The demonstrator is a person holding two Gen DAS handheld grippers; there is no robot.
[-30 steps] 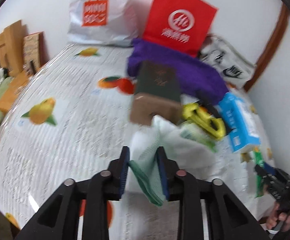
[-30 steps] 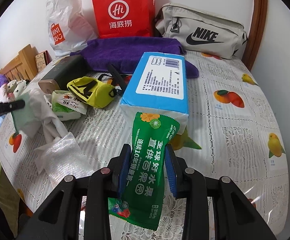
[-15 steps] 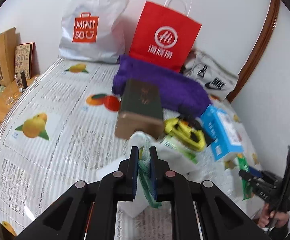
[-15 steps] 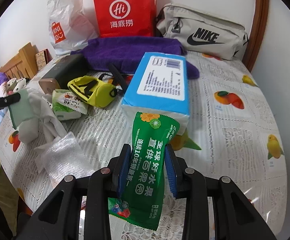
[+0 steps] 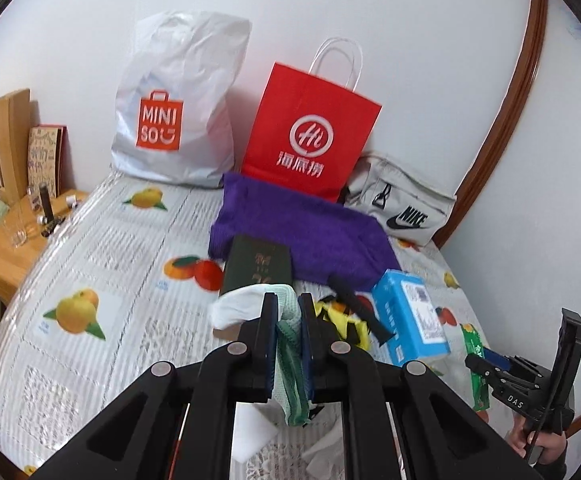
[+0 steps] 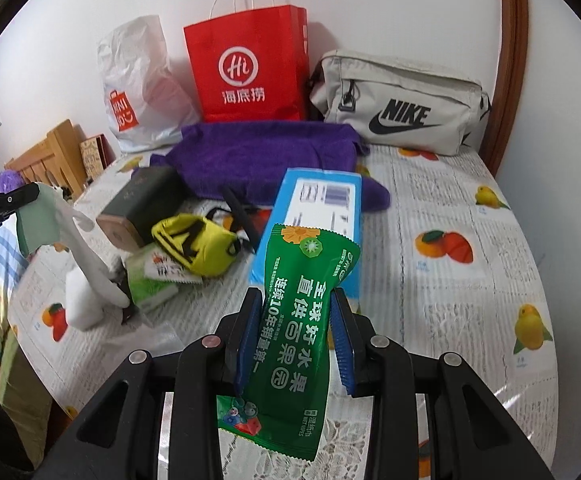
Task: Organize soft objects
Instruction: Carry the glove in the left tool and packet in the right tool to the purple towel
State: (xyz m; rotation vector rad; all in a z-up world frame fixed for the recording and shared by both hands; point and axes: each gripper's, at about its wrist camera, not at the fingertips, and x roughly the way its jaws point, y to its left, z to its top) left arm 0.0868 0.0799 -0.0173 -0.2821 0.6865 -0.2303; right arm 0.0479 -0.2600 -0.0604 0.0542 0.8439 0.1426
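Left wrist view: my left gripper (image 5: 288, 314) is pressed nearly together, pinching a green cloth (image 5: 290, 364) between its pads. The cloth hangs down through the jaws in a thin folded strip, its long axis running along the fingers toward me, a paler mint edge curling over the top. A white soft piece (image 5: 234, 307) bulges out to the left of the fingertips, joined to the cloth. Beyond lie a dark box (image 5: 258, 266), a purple towel (image 5: 302, 232), a blue pack (image 5: 410, 316) and a yellow pouch (image 5: 344, 322) on the fruit-print cover (image 5: 102, 264). At far right my right gripper (image 5: 486, 358) shows small, with the green packet (image 5: 475, 364) in it and my hand (image 5: 538, 442) on the handle.

Right wrist view: my right gripper (image 6: 296, 336) stands partly spread, its blue pads closed on both sides of a green packet (image 6: 298, 320). The packet is long and flat, its long axis along the fingers, top end pointing away toward the blue pack (image 6: 318, 216), bottom end hanging under the jaws. It is glossy green with white characters and fruit pictures at the top. At left my left gripper (image 6: 30, 196) holds the green cloth (image 6: 36, 220) clear of the cover, a white soft toy (image 6: 84, 276) dangling from it down to the bed.
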